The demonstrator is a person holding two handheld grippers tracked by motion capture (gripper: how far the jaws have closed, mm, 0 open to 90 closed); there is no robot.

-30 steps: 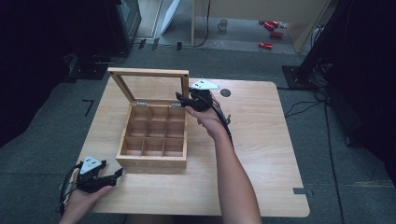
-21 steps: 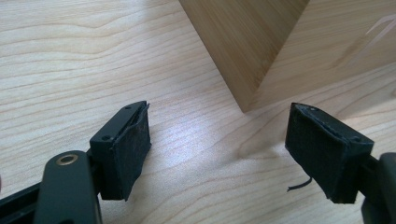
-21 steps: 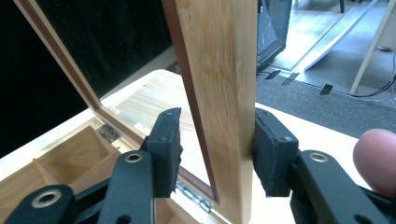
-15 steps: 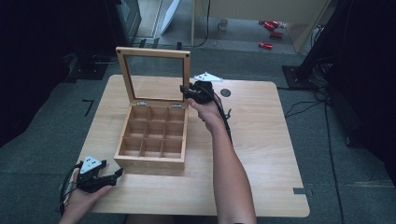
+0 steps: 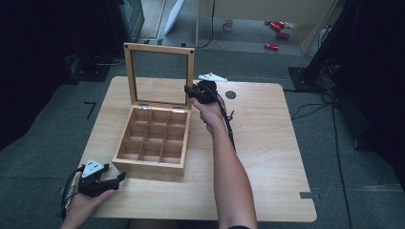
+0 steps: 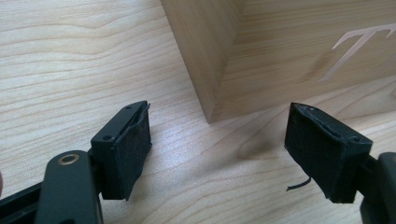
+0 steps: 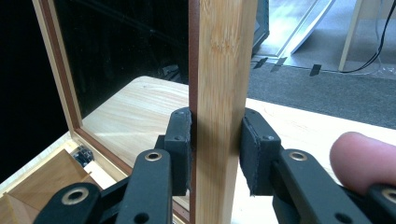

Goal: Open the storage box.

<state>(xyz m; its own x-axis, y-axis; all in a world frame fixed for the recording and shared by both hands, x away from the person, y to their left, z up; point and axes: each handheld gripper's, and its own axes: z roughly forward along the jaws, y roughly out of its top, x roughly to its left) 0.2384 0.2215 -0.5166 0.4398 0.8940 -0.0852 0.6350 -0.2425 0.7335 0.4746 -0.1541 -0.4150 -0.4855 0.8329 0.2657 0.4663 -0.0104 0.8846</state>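
A wooden box point(image 5: 148, 168) with several bare compartments stands on the table. Its glass-windowed lid point(image 5: 160, 47) is raised upright on the rear hinges. My right gripper point(image 5: 191, 90) is shut on the lid's right frame edge; its jaws have just closed further onto it. In the right gripper view the pads point(image 7: 182, 140) press both faces of the bamboo frame point(image 7: 224, 56), the gripper point(image 7: 217, 149) straddling it. My left gripper point(image 5: 119, 177) rests open near the box's front left corner. In the left gripper view that corner point(image 6: 210, 56) lies just beyond the open gripper point(image 6: 217, 149).
The light wooden table point(image 5: 267, 143) has free room to the right of the box and a round black hole point(image 5: 230, 94) near its far edge. A cable point(image 5: 229, 129) trails along the right forearm. Red items point(image 5: 277, 28) lie on the floor beyond.
The lid has swung from a tilt to upright, with the right gripper following it up and toward the far side. The left gripper has stayed put.
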